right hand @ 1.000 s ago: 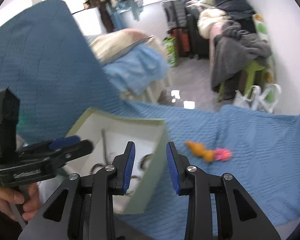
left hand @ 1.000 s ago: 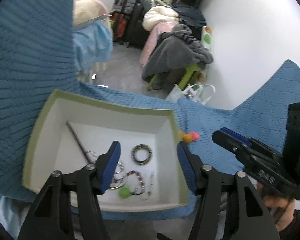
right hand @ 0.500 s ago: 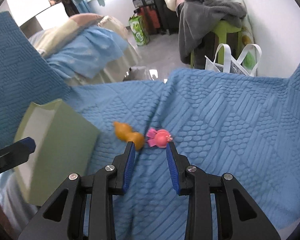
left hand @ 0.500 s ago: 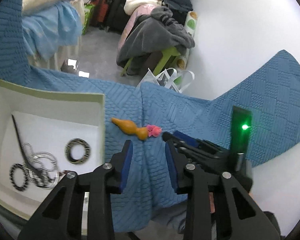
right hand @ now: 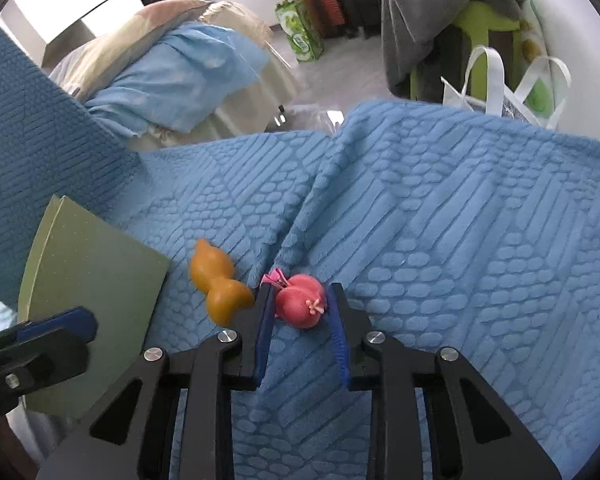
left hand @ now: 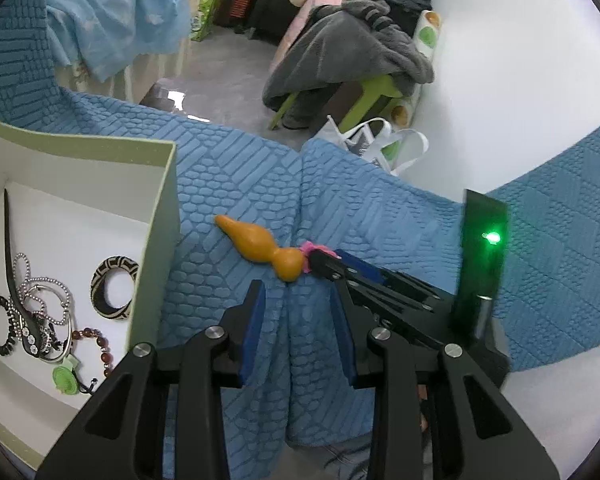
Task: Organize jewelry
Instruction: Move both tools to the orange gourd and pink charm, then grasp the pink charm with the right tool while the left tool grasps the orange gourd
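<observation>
A pink round ornament point(right hand: 300, 301) lies on the blue quilt beside an orange gourd-shaped piece point(right hand: 217, 282). My right gripper point(right hand: 298, 312) is open, with its jaws on either side of the pink ornament without closing on it. In the left wrist view the gourd point(left hand: 262, 247) lies just ahead of my left gripper point(left hand: 296, 310), which is open and empty. The right gripper's fingers point(left hand: 340, 268) reach in there and hide most of the pink ornament point(left hand: 307, 249). The green-walled white box point(left hand: 168, 216) at left holds bracelets, a patterned ring point(left hand: 114, 288), beads and a dark hair stick.
The box's outer wall point(right hand: 96, 276) stands left of the gourd in the right wrist view. A fold point(right hand: 300, 216) runs through the quilt behind both pieces. Beyond the quilt's edge lie floor, a tote bag point(left hand: 380, 140), a green stool and piled clothes.
Both grippers moved right, away from the box, towards the gourd and pink ornament. The right gripper came down so that its jaws now flank the pink ornament.
</observation>
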`<act>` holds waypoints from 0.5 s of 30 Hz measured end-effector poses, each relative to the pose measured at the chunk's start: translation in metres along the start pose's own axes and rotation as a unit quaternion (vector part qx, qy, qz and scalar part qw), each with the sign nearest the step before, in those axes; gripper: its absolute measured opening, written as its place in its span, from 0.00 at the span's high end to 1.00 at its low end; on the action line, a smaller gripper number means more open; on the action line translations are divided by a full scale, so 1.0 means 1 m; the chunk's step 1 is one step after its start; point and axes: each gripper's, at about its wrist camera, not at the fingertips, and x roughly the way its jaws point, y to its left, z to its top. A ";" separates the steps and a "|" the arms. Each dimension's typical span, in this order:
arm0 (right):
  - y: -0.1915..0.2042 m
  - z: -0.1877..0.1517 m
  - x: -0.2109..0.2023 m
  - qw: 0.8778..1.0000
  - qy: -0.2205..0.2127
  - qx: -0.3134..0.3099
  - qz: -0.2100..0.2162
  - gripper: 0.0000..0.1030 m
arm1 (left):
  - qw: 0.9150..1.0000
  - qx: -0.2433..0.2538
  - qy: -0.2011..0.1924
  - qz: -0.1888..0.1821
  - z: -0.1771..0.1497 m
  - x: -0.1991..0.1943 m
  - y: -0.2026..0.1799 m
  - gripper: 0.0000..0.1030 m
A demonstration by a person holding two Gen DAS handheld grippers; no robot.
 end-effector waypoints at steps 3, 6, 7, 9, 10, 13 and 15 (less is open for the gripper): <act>-0.002 -0.001 -0.008 1.000 -0.008 -0.005 0.001 0.77 | 1.000 0.003 0.013 0.013 -0.003 0.013 -0.003 0.67; -0.013 -0.001 -0.024 0.999 -0.029 0.016 0.002 0.77 | 1.000 0.002 0.014 0.024 -0.004 0.025 -0.008 0.67; -0.018 -0.001 -0.028 0.999 -0.034 0.023 0.001 0.77 | 0.999 0.002 0.015 0.030 -0.004 0.030 -0.010 0.67; -0.029 -0.001 -0.038 0.998 -0.046 0.040 -0.003 0.77 | 0.999 0.001 0.018 0.037 -0.004 0.038 -0.011 0.67; -0.035 -0.003 -0.043 0.997 -0.052 0.050 -0.006 0.77 | 0.999 -0.003 0.019 0.046 -0.004 0.043 -0.012 0.67; -0.043 -0.004 -0.048 0.996 -0.058 0.064 -0.011 0.77 | 0.998 -0.010 0.014 0.068 -0.004 0.054 -0.013 0.66; -0.045 -0.006 -0.050 0.996 -0.061 0.067 -0.014 0.77 | 0.996 -0.019 0.014 0.087 -0.004 0.065 -0.012 0.66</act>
